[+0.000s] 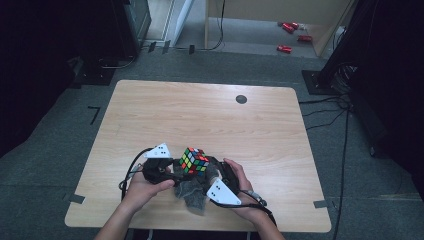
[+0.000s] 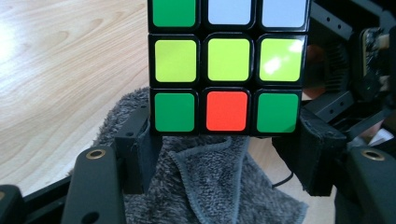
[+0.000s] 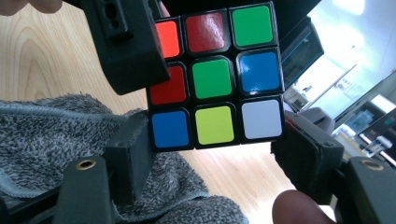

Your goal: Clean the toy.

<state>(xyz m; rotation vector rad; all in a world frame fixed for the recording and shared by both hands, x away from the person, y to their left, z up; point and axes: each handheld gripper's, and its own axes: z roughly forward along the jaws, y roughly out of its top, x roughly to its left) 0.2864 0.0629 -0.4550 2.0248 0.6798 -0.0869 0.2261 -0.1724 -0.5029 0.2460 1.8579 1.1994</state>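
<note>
A scrambled Rubik's cube (image 1: 194, 161) is held just above the wooden table (image 1: 200, 115), near its front edge. My left gripper (image 1: 177, 167) comes in from the left and my right gripper (image 1: 212, 172) from the right. In the left gripper view the cube (image 2: 226, 65) has its bottom row between the two pads (image 2: 140, 144) of my left gripper (image 2: 224, 140), which press on its sides. In the right gripper view my right gripper (image 3: 215, 149) clamps the cube (image 3: 217, 77) at its lowest row. A grey towel (image 1: 192, 195) lies crumpled beneath the cube.
A small black disc (image 1: 241, 99) is set in the table's far right part. Bare wood stretches behind and beside the hands. On the floor beyond lie red objects (image 1: 290, 27), and cables (image 1: 325, 112) run along the right side.
</note>
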